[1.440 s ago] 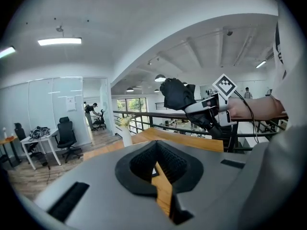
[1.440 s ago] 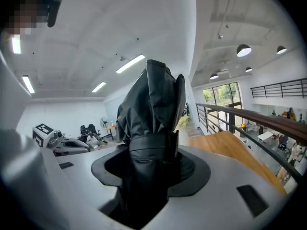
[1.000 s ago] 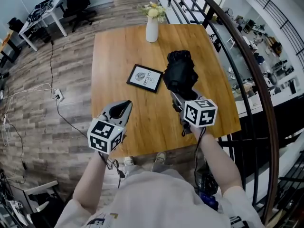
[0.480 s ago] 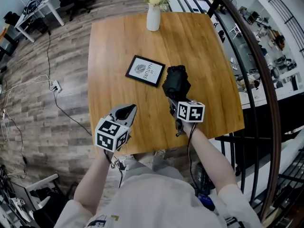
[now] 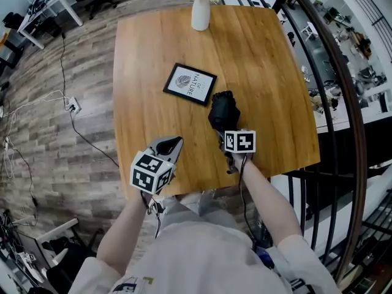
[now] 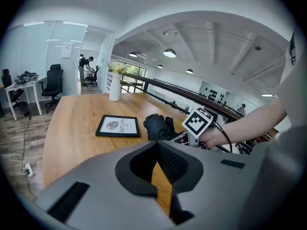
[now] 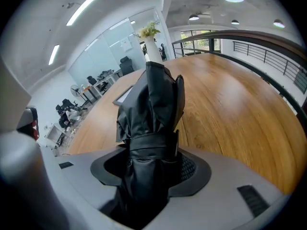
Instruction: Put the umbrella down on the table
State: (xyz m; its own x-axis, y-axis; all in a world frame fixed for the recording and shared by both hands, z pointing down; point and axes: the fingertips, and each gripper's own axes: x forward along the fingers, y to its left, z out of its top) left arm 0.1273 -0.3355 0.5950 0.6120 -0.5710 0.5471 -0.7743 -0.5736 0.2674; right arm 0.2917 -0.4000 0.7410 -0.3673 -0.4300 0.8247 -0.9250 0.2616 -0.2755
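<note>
A folded black umbrella is clamped in my right gripper, over the near middle of the wooden table. In the right gripper view both jaws press on its strapped bundle, which sticks out past the right gripper and slopes down over the wood. Whether its far end touches the table I cannot tell. My left gripper hovers near the table's front edge, left of the umbrella, its tips together with nothing between them. From the left gripper I see the umbrella ahead to the right.
A black-framed picture lies flat just beyond the umbrella. A white vase of flowers stands at the far edge. A dark curved railing runs along the table's right side. Cables and a power strip lie on the floor to the left.
Both grippers have come down toward the table. The umbrella has sunk with the right gripper and now sits low, just in front of the framed picture.
</note>
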